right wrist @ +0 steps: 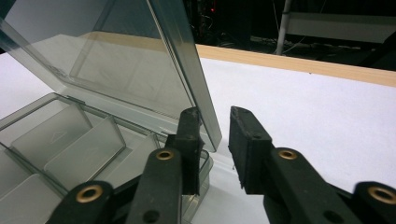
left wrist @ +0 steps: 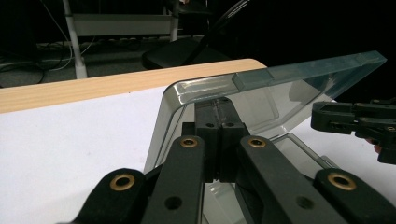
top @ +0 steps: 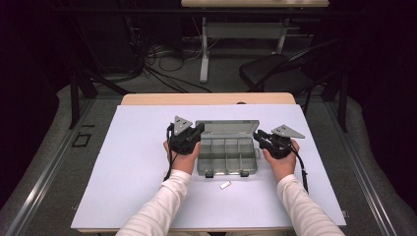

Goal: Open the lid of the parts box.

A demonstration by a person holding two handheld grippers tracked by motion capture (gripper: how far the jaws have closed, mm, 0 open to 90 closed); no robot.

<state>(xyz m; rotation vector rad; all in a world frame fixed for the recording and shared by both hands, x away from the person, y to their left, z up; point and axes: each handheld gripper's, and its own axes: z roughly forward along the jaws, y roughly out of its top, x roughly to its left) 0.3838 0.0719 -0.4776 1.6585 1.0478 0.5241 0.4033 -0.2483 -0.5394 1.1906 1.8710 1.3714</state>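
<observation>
Left tool sits at the left end of the clear plastic organizer box, its jaws pressed together on the left edge of the raised lid; in the left gripper view the two black jaws meet around the lid's rounded corner, so the lid is clamped there. Right tool is at the opposite end of the box, and its jaws stand apart: in the right gripper view the lid's right edge runs down between them, close against one jaw with a clear gap to the other, so nothing is gripped. The box rests near the middle of the white surface, lid tilted up and back over its empty compartments. A small white piece lies on the surface just in front of the box.
</observation>
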